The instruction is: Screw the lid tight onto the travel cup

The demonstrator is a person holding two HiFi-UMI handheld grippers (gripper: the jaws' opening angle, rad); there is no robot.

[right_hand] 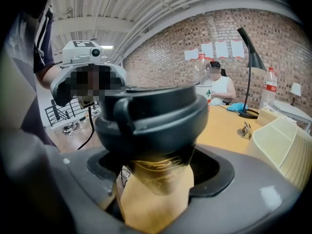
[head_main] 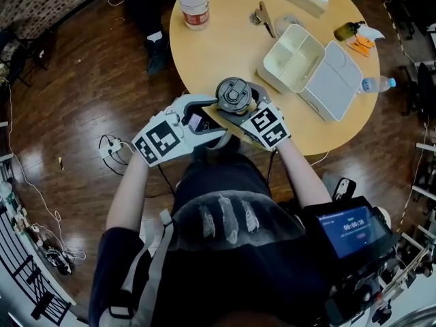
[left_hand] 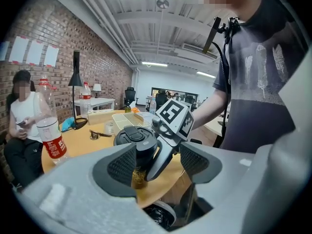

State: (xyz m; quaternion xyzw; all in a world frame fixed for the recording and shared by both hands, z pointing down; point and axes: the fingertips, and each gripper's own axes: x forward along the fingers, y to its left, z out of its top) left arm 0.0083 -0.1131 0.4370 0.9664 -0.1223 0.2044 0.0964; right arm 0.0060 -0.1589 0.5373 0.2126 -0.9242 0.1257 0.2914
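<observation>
Right gripper (right_hand: 158, 174) squeezes the travel cup (right_hand: 156, 199) by its body, at the table (head_main: 225, 39) edge. My left gripper (left_hand: 158, 164) has its jaws apart beside the lid (left_hand: 136, 135), maybe not touching yet. If I pinch it crooked, the lid can go on slanted, or the travel cup can slip.

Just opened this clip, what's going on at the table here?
A person stands at the edge of a round wooden table with a claw in each hand. The right claw is clamped on the tan body of a travel cup, and the black lid sits on top. The left claw is open, close up against the lid but not gripping it. Whether the lid is screwed tight cannot be told.
</observation>
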